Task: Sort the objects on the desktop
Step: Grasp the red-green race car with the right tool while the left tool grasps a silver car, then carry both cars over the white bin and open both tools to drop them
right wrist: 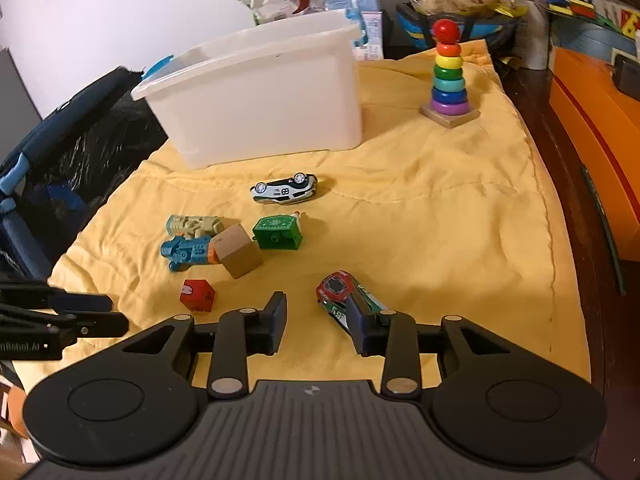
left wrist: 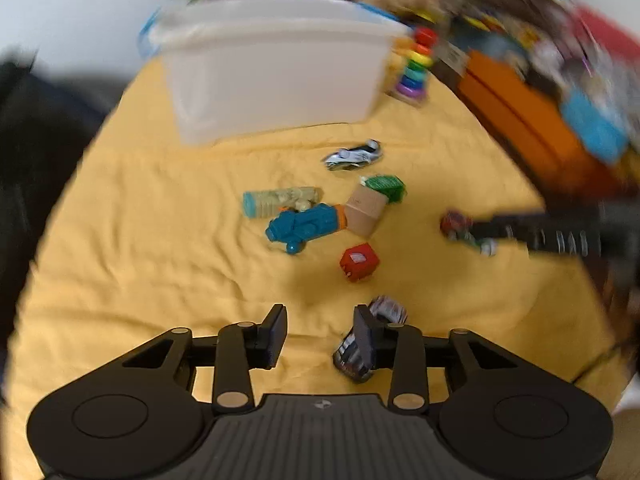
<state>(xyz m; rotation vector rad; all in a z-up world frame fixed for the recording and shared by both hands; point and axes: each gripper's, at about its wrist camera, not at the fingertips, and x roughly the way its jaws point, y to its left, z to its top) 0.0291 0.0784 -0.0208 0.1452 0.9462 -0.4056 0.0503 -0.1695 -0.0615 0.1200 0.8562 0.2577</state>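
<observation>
Small toys lie on a yellow cloth (right wrist: 440, 208) in front of a white bin (right wrist: 264, 92): a white car on its side (right wrist: 285, 189), a green block (right wrist: 277, 233), a wooden cube (right wrist: 237, 251), a blue toy (right wrist: 186, 253), a pale toy (right wrist: 194, 225), a red cube (right wrist: 197, 295). My right gripper (right wrist: 318, 322) is open, its right finger against a red-green car (right wrist: 340, 290). My left gripper (left wrist: 322, 336) is open and blurred, its right finger beside a dark striped car (left wrist: 386, 308). The left view shows the bin (left wrist: 276, 68), red cube (left wrist: 359, 262) and blue toy (left wrist: 304, 226).
A rainbow ring stacker (right wrist: 449, 76) stands at the back right of the cloth. An orange box (right wrist: 592, 120) sits past the right edge. A dark bag (right wrist: 80, 140) lies at the left. Clutter fills the back behind the bin.
</observation>
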